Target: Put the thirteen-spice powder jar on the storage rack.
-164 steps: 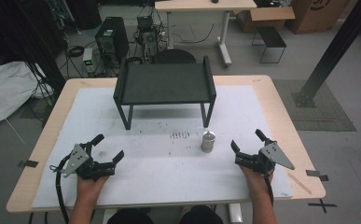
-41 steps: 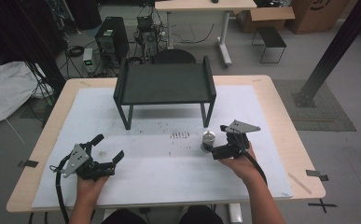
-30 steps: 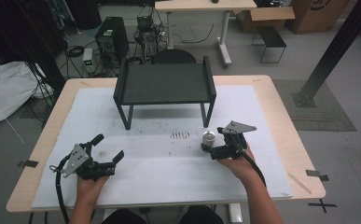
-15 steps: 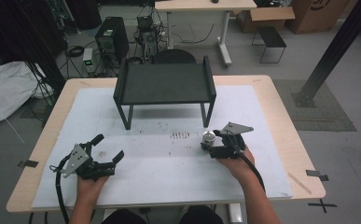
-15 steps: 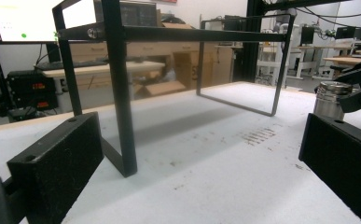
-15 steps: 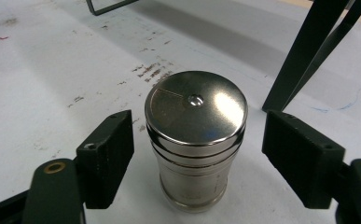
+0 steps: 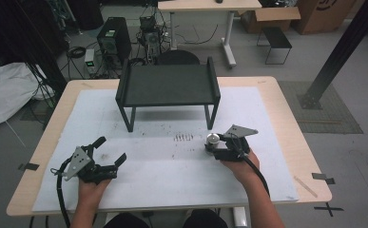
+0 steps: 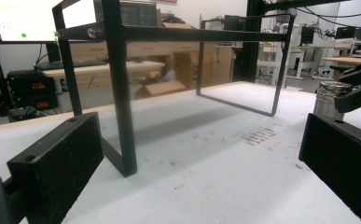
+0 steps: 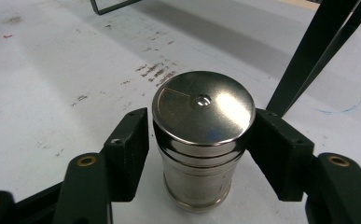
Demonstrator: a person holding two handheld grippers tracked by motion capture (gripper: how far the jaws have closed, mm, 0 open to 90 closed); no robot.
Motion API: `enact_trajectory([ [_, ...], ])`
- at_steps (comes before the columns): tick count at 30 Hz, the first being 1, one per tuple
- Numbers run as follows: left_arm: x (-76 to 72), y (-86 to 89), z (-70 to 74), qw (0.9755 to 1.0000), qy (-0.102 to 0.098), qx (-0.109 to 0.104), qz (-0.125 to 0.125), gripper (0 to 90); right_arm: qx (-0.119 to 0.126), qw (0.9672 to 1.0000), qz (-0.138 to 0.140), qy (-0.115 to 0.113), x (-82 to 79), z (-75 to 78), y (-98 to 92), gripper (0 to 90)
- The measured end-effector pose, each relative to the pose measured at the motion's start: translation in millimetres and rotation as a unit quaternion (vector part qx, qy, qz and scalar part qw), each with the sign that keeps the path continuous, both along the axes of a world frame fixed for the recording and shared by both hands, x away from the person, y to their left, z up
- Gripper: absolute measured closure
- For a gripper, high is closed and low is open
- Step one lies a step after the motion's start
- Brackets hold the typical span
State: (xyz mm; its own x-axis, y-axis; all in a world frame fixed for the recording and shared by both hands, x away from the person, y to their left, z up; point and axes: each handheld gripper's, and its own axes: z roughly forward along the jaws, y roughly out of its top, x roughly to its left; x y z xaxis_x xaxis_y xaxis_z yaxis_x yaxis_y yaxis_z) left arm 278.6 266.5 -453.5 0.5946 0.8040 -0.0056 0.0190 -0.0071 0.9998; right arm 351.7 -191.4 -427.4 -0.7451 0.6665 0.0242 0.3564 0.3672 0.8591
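- We take the small polished steel cylinder with a flat round cap [image 9: 201, 140] as our landmark; it stands upright on the white sheet covering the wooden surface [image 7: 276, 102], just in front of the right front leg of the low black metal shelf rack [image 7: 167, 88].
- The right gripper [image 9: 201, 154] has its two black jaws on either side of the cylinder, just under the cap. The jaws have just been closing, with the cylinder between them, and both pads look to be against its wall or very nearly so. We judge this a pinch on the cylinder.
- We judge the reach finished and the grasp just made. The cylinder rests on the sheet, so lifting and placing it are not yet done.
- The left gripper [image 7: 106, 159] lies well to the left of the cylinder, held low over the sheet, its jaws spread with nothing between them.
- Faint dark smudges [image 7: 183, 137] mark the sheet just left of the cylinder.
- Hard to make out: in the high view the right gripper and the hand cover most of the cylinder, leaving its cap in sight. In the right gripper view, the jaws hide the exact contact line. Where the cylinder is meant to go we cannot tell, though the rack's top is the nearest likely place.
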Motion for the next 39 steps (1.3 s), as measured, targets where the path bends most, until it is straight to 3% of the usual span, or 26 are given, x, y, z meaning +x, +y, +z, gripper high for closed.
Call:
enact_trajectory([
  [7, 0.0, 0.0, 0.0, 1.0000, 0.000, 0.000, 0.000, 0.4, -0.004, 1.0000, -0.001, -0.002, -0.6, 0.2, 0.3, 48.2],
  [20, 0.2, 0.1, 0.1, 1.0000, 0.001, 0.000, 0.000, 0.4, -0.009, 1.0000, 0.002, 0.001, -0.4, 5.1, 1.7, 49.2],
  [39, 0.2, -0.2, 0.1, 1.0000, 0.002, 0.000, -0.001, 0.4, -0.007, 0.9992, 0.040, -0.004, 2.4, 51.6, 10.2, 49.2],
])
